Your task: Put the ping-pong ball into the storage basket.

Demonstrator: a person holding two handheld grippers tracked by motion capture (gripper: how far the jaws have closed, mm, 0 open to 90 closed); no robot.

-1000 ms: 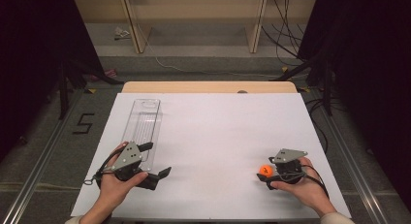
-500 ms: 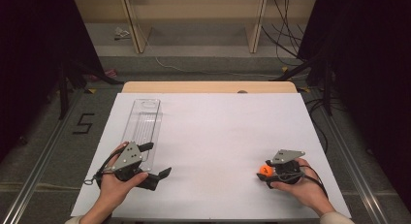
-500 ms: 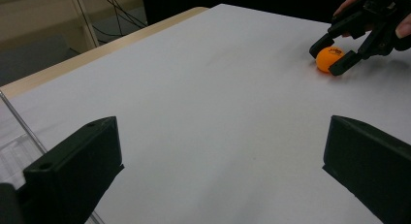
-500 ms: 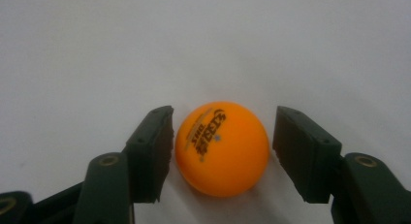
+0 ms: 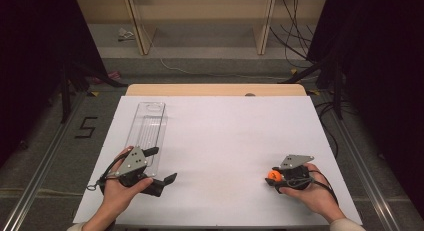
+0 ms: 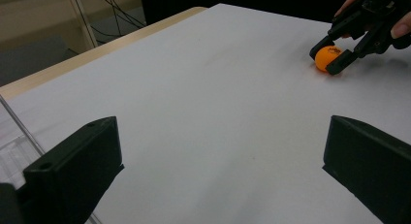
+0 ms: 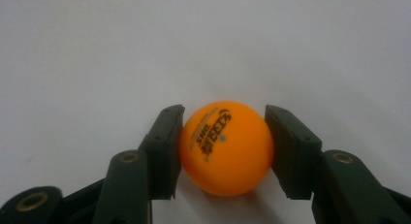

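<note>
So there's a white table top (image 5: 220,141) with a bare wooden strip (image 5: 215,89) along the far edge. A clear plastic tray (image 5: 148,133) lies lengthwise on the left part. Past the table, wooden frame legs (image 5: 139,26), loose cables (image 5: 295,36), and a "5" (image 5: 86,127) taped on the floor.

The high view looks forward and down from above the tabletop's (image 5: 220,136) near edge, taking in all four edges. The left gripper view sits low, facing across toward the right edge. The right gripper view looks very closely at the orange ball (image 7: 226,147), which all three views share.
</note>
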